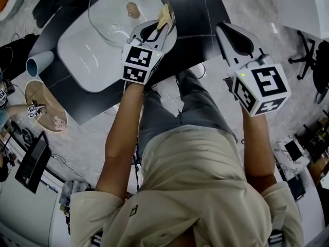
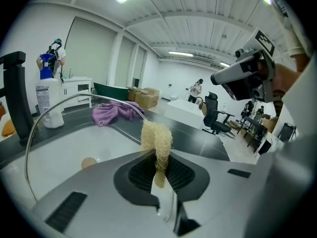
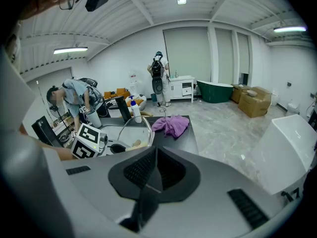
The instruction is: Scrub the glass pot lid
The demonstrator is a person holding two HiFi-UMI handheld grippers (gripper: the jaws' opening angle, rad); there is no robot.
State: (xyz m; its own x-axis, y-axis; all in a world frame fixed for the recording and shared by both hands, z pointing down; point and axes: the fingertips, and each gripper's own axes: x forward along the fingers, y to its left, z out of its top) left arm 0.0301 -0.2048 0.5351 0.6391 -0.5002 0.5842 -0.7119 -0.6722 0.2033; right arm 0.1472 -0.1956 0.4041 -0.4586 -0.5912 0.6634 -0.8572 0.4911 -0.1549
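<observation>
Looking steeply down, the head view shows the domed glass lid (image 1: pixel 110 14) tilted in a rounded white sink (image 1: pixel 77 50) set into a dark surface (image 1: pixel 211 9). The left gripper (image 1: pixel 163 23) is at the lid's rim, and the right gripper (image 1: pixel 226 35) is well apart. The left gripper view shows its jaws clamped on a coarse, fibrous tan loofah (image 2: pixel 156 143), with the lid's thin rim arcing leftward and its lower edge hidden. The right gripper view shows that gripper's ribbed jaws pressed together with nothing between them. Both gripper views catch a crumpled purple cloth (image 3: pixel 171 124) that lies outside the head view.
</observation>
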